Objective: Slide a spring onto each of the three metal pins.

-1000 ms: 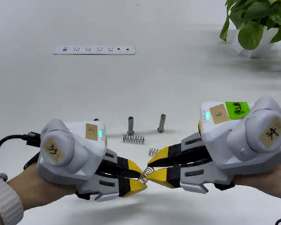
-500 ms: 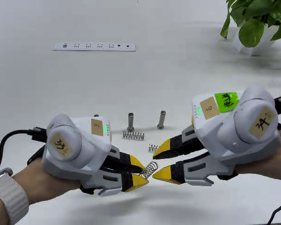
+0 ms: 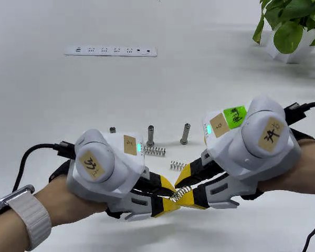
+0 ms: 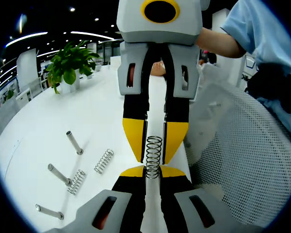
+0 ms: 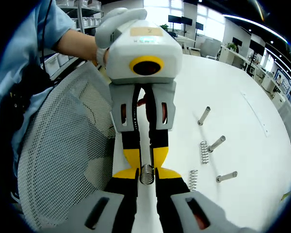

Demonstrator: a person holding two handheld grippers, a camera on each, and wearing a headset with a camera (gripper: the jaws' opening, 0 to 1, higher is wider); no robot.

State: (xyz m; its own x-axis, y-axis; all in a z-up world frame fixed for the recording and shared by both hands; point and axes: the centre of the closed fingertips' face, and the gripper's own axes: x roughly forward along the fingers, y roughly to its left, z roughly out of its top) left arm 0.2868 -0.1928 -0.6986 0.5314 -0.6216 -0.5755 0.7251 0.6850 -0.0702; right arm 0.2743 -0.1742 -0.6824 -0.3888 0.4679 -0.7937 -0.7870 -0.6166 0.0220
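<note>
Head view: I have the left gripper (image 3: pixel 167 203) clenched on one end of a spring (image 3: pixel 180 193) and the right gripper (image 3: pixel 185 185) clamped on the other, tip to tip just above the desk (image 3: pixel 68 94). Three pins (image 3: pixel 150 135) and two spare springs (image 3: pixel 154 151) sit just beyond.

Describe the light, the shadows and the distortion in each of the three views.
Head view: soft even light, faint shadows on the white table, the spring sharp. Left gripper view: fisheye bends the table edge; ceiling lamps glare as streaks. Right gripper view: same bending, another streak at upper right.
</note>
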